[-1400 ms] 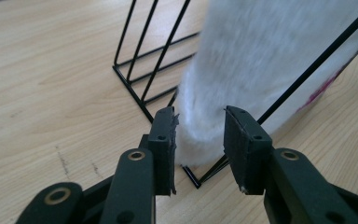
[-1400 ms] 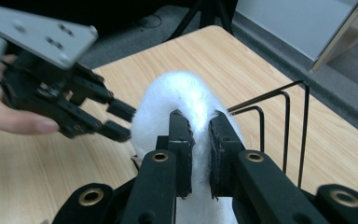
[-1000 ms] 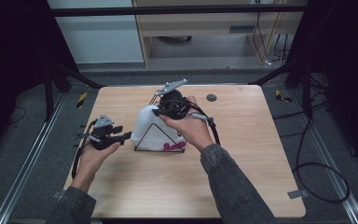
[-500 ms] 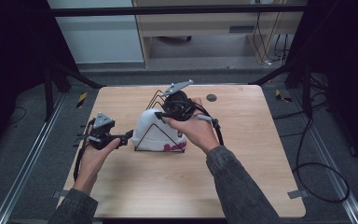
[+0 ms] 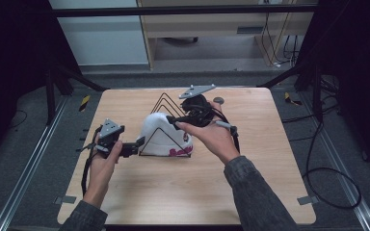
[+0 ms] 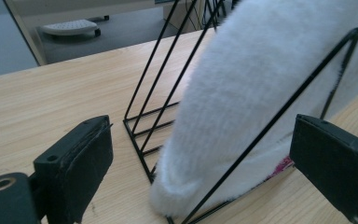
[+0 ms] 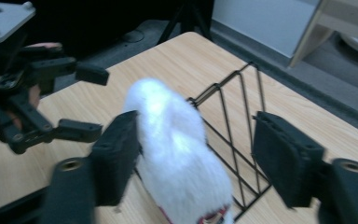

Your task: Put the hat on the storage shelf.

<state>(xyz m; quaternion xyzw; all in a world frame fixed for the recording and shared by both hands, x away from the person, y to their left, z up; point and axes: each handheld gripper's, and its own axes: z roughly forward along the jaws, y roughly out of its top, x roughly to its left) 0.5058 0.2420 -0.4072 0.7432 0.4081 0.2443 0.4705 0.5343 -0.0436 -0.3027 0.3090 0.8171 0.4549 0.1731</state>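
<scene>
Bench: light wooden bench (image 5: 173,192), with the person's forearms coming in from its near edge.
Wire rack: black wire rack (image 5: 166,103) of triangular frames, standing near the middle of the bench; also seen in the left gripper view (image 6: 154,93) and the right gripper view (image 7: 242,135).
White hat: fluffy white hat (image 5: 161,132) with pink lettering along its lower edge, sitting in the rack's front slots; 1 triangular wire crosses its face. It shows close up in the left gripper view (image 6: 242,102) and in the right gripper view (image 7: 172,144).
Left hand-held gripper: left hand-held gripper (image 5: 137,143) sits low at the hat's left end, just beside the rack's corner. In its own view (image 6: 200,163) the 2 jaws stand wide apart, with the hat's end and the front wire between them; no pad touches either.
Right hand-held gripper: right hand-held gripper (image 5: 176,120) hangs over the top of the hat. In its own view (image 7: 196,158) the jaws stand wide open; the left pad is at the hat's side, contact unclear, and the right pad is clear of it, over the rack's wires.
Small disc: dark round disc (image 5: 218,101) lying on the bench behind the right hand.
</scene>
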